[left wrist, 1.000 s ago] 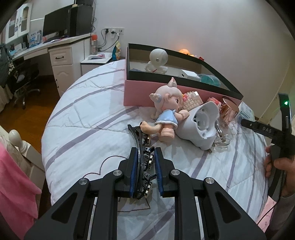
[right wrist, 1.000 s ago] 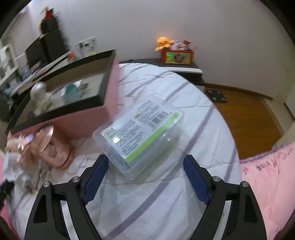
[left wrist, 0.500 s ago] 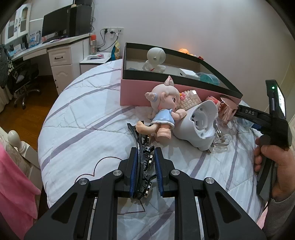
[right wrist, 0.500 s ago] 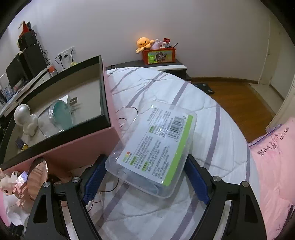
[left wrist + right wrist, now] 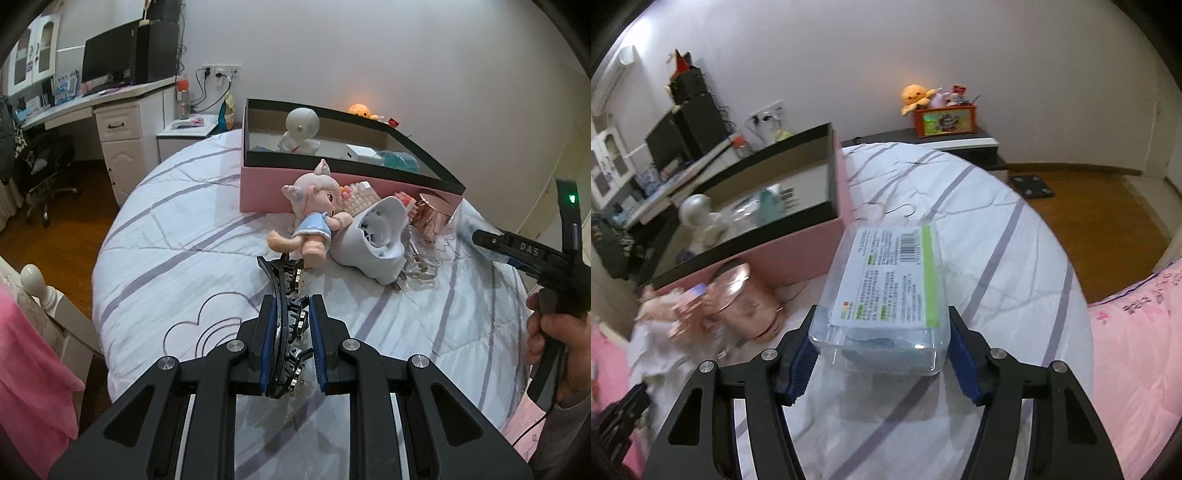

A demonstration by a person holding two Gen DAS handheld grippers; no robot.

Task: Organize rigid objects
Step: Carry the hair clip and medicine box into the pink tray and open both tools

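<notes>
Jaws of left gripper point(image 5: 291, 345) are clamping black hair clip point(image 5: 286, 317) above bed point(image 5: 177, 258). Right gripper point(image 5: 881, 354), jaws just closing, is pinching clear plastic box point(image 5: 886, 291) beside pink storage box point(image 5: 798, 251).

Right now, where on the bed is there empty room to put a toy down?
Bare bedspread lies left of the doll and pink box, and again right of the clear plastic case toward the pink blanket. It is crowded in front of the box.
</notes>
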